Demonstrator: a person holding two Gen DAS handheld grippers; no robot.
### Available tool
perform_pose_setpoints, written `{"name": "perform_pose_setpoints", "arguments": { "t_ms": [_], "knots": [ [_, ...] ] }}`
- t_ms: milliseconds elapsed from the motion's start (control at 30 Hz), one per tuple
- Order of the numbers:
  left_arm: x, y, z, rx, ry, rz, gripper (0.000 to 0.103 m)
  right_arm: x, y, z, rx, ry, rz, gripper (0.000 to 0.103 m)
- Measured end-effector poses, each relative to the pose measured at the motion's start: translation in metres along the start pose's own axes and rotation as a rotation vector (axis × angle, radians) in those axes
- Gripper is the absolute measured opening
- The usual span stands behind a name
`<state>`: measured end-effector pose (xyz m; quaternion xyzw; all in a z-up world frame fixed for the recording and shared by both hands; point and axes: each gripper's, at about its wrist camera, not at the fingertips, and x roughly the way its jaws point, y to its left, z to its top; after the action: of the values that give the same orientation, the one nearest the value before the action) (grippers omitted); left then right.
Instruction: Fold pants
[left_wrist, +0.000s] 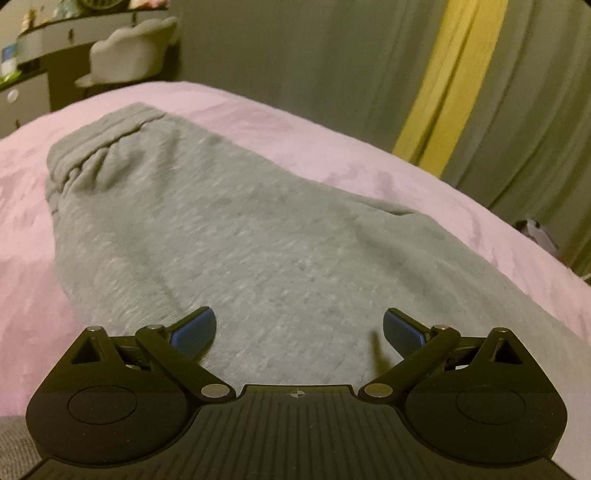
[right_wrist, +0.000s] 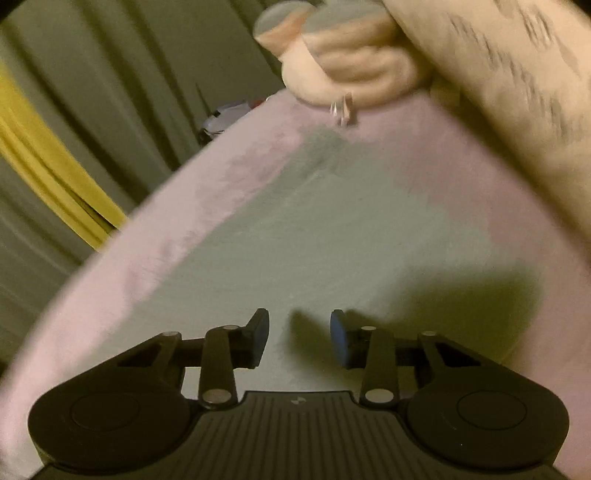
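Observation:
Grey sweatpants (left_wrist: 240, 229) lie folded on a pink blanket (left_wrist: 332, 140), with the elastic waistband (left_wrist: 99, 144) at the far left end. My left gripper (left_wrist: 299, 325) hovers over the near part of the pants, its blue pads wide apart and nothing between them. In the blurred right wrist view the grey pants (right_wrist: 314, 240) spread below my right gripper (right_wrist: 299, 332). Its jaws stand narrowly apart with a bare gap between the pads, and they hold no cloth. A person's hand (right_wrist: 343, 62) and patterned sleeve (right_wrist: 517, 92) are above the far end of the pants.
The pink blanket (right_wrist: 184, 221) covers a bed whose far edge drops off toward grey curtains with a yellow stripe (left_wrist: 454, 81). A pale chair (left_wrist: 129, 59) and a cluttered desk (left_wrist: 37, 48) stand at the back left. Small items (right_wrist: 229, 114) lie beyond the bed's edge.

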<state>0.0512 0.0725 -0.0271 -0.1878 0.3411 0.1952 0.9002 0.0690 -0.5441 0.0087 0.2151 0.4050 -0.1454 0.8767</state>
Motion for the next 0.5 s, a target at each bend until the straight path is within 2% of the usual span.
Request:
{"name": "perform_pose_setpoints", "arguments": {
  "t_ms": [67, 133, 200, 333, 500],
  "knots": [
    [0.002, -0.002, 0.0, 0.008, -0.006, 0.002, 0.102, 0.011, 0.009, -0.003, -0.107, -0.015, -0.021, 0.03],
    [0.003, -0.006, -0.003, 0.037, -0.006, 0.018, 0.102, 0.033, 0.018, -0.007, -0.199, 0.007, -0.065, 0.028],
    [0.006, -0.011, -0.005, 0.069, -0.01, 0.039, 0.102, 0.045, 0.027, -0.008, -0.268, -0.04, -0.092, 0.028],
    [0.012, -0.022, -0.008, 0.126, -0.012, 0.075, 0.103, 0.064, 0.037, 0.01, -0.26, -0.065, -0.14, 0.029],
    [0.016, -0.025, -0.011, 0.146, -0.019, 0.097, 0.103, 0.09, 0.048, 0.037, -0.283, -0.074, -0.196, 0.029]
  ]
}}
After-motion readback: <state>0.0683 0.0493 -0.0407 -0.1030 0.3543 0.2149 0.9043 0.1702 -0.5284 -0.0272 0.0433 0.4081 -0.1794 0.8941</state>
